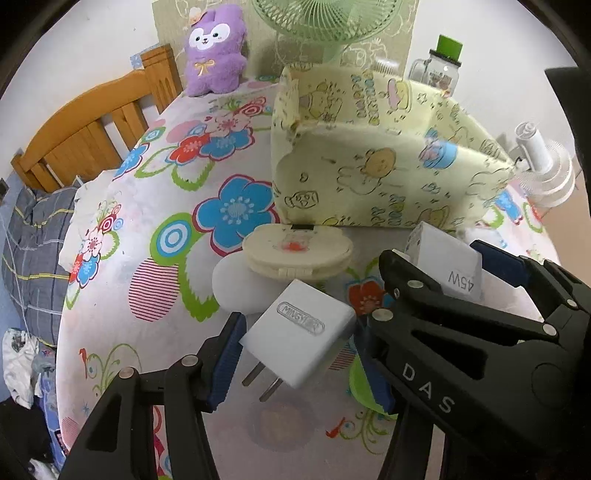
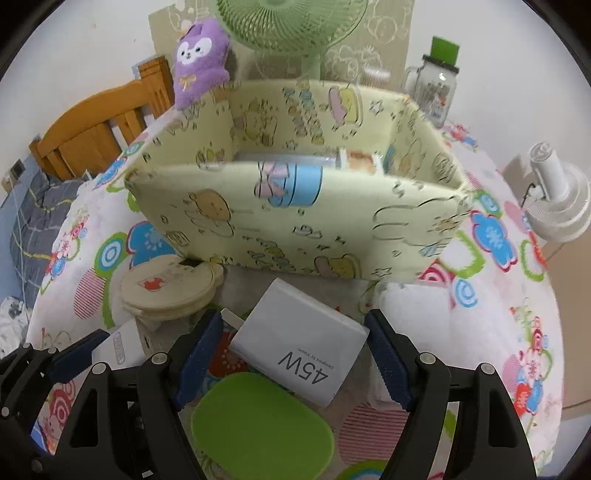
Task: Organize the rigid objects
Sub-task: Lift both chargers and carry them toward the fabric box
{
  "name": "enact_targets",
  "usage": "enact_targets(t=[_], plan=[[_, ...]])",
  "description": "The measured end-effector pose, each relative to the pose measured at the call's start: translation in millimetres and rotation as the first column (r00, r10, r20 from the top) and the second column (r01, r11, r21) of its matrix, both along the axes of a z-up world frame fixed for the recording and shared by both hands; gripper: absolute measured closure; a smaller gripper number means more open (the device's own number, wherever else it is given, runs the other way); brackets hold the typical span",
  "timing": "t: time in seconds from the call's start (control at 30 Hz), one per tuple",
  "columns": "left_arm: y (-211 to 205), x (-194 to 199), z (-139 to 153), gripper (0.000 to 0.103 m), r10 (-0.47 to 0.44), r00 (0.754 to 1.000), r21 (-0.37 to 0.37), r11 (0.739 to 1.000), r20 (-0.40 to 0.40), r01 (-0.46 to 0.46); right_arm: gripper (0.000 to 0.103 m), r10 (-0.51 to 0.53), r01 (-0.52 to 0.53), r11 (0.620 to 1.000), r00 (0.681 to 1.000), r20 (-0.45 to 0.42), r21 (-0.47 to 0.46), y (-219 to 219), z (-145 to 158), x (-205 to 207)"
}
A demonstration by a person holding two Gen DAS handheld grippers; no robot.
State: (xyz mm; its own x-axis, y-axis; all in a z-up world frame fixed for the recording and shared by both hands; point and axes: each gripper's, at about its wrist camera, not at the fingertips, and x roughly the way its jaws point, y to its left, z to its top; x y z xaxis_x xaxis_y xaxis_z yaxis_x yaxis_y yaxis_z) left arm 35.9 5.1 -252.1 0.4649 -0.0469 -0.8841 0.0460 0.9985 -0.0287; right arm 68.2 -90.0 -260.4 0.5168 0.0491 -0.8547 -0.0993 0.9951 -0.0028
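My left gripper [image 1: 301, 332] is shut on a small white plug charger [image 1: 299, 332], its two prongs pointing down and left, above the flowered cloth. In the right wrist view my right gripper [image 2: 295, 321] is shut on a larger white charger marked 45W [image 2: 303, 343], which lies slantwise between the blue pads [image 2: 388, 362]. The left wrist view shows that same 45W charger [image 1: 447, 262] at the right, in the right gripper [image 1: 443, 258]. Just behind both stands a yellow cartoon-print fabric box [image 2: 295, 221], also in the left wrist view [image 1: 369, 166], open-topped with a few items inside.
A cream round case [image 1: 295, 251] lies in front of the box, beside a white disc [image 1: 236, 284]. A green oval lid [image 2: 258, 424] lies under my right gripper. Behind are a purple plush [image 1: 214, 51], a green fan [image 2: 291, 22], a jar [image 2: 436, 88] and a white fan [image 2: 554, 199]. The table drops off at the left.
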Motion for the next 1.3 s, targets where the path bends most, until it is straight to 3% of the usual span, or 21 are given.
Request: enact_targets(t=[0.33, 0.5, 0.77, 0.97, 1.07, 1.3], plan=[[0, -7, 37, 0.041, -0.121, 0.991, -0.011, 0.993, 0.056, 0.122, 0.023, -0.153, 0.152, 0.988, 0.987, 0.054, 0.019, -6, 41, -23], [-2, -4, 54, 0.041, -0.158, 0.983, 0.013, 0.987, 0.097, 0.157, 0.023, -0.183, 0.180, 0.983, 0.979, 0.084, 0.047, -9, 58, -25], [-11, -3, 72, 0.041, -0.131, 0.984, 0.049, 0.991, 0.119, 0.126, 0.023, -0.142, 0.138, 0.989, 0.985, 0.101, 0.049, -14, 74, -20], [-21, 0, 81, 0.041, -0.089, 0.989, 0.030, 0.996, 0.118, 0.086, 0.023, -0.113, 0.109, 0.992, 0.991, 0.070, 0.058, -27, 82, -13], [-23, 4, 86, 0.041, -0.067, 0.991, 0.014, 0.998, 0.116, 0.066, 0.023, -0.097, 0.095, 0.995, 0.991, 0.097, 0.024, -27, 93, -11], [-31, 8, 107, 0.041, -0.048, 0.988, 0.031, 0.999, 0.144, 0.044, 0.023, -0.053, 0.048, 0.998, 0.993, 0.102, 0.048, -26, 115, -5]])
